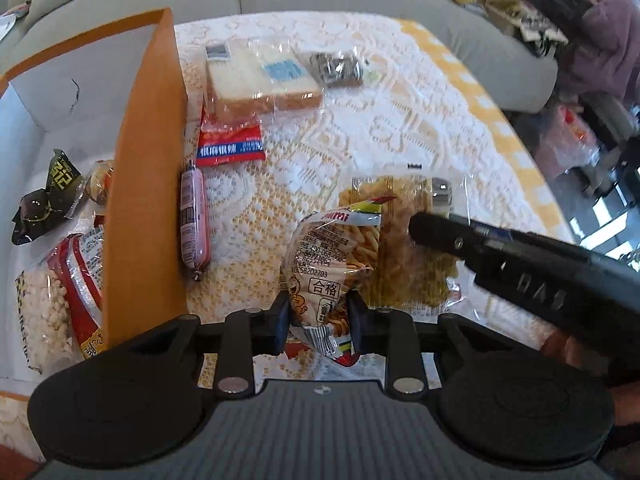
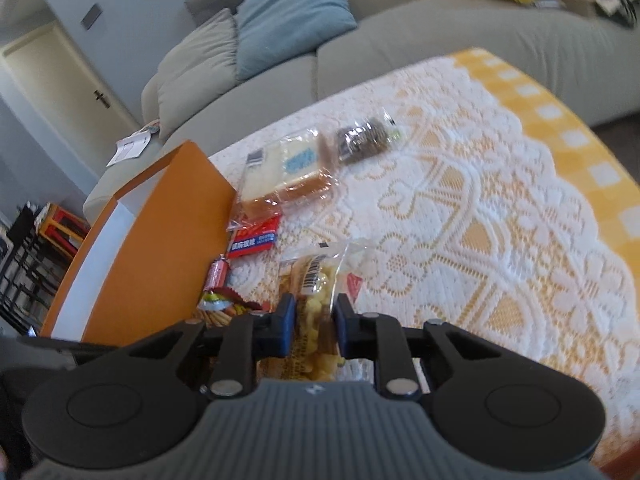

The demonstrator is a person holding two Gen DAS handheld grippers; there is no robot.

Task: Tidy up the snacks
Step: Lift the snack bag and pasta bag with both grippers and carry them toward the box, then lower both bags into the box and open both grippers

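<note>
Left gripper (image 1: 318,312) pinches the stick-snack pack (image 1: 326,268), right gripper (image 2: 314,328) the puff bag (image 2: 316,300); both probably bound for the orange box (image 1: 140,184).

The right gripper (image 2: 314,330) has its 2 blue fingers (image 2: 286,330) closed on a clear bag of yellow puffs (image 2: 316,280) over the lace-covered counter (image 2: 500,240). Left of it stands an orange box (image 2: 160,248). Beside the box lie a pink sausage (image 2: 218,274), a red packet (image 2: 256,240) and wrapped bread (image 2: 284,172).
</note>
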